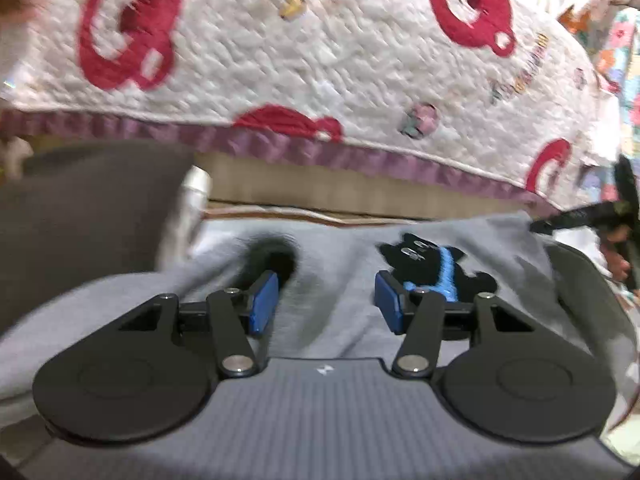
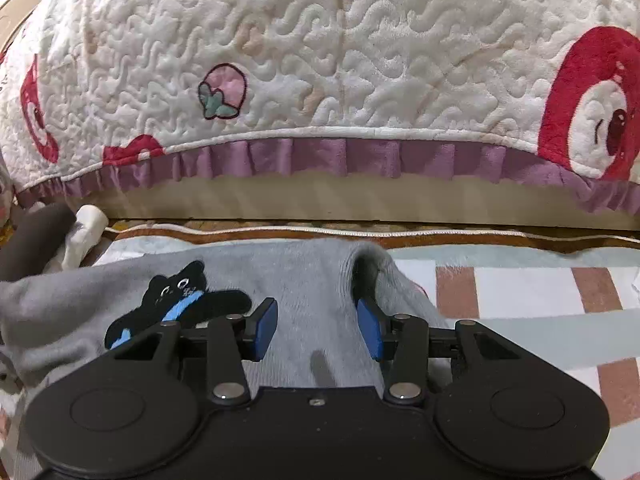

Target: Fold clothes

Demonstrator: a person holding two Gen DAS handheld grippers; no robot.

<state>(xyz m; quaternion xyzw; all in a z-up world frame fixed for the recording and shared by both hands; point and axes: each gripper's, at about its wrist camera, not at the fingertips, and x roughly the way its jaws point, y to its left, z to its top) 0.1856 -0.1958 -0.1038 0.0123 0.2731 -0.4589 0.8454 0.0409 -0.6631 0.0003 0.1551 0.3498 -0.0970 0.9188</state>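
Observation:
A grey garment point(image 1: 336, 264) with a black cat patch point(image 1: 436, 268) lies on a checked mat. My left gripper point(image 1: 326, 300) is open, its blue pads just above the cloth, a dark opening in the fabric by the left pad. In the right wrist view the same grey garment point(image 2: 296, 280) and its cat patch point(image 2: 176, 304) lie below my right gripper point(image 2: 316, 328), which is open over the garment's right part, near a raised fold. The right gripper point(image 1: 580, 216) shows at the far right of the left wrist view.
A white quilted bedspread point(image 2: 320, 60) with red bears and a purple frill hangs over the bed edge straight ahead. The checked mat point(image 2: 520, 292) extends to the right. A dark grey object point(image 1: 88, 208) and a white tube point(image 2: 86, 232) sit at the left.

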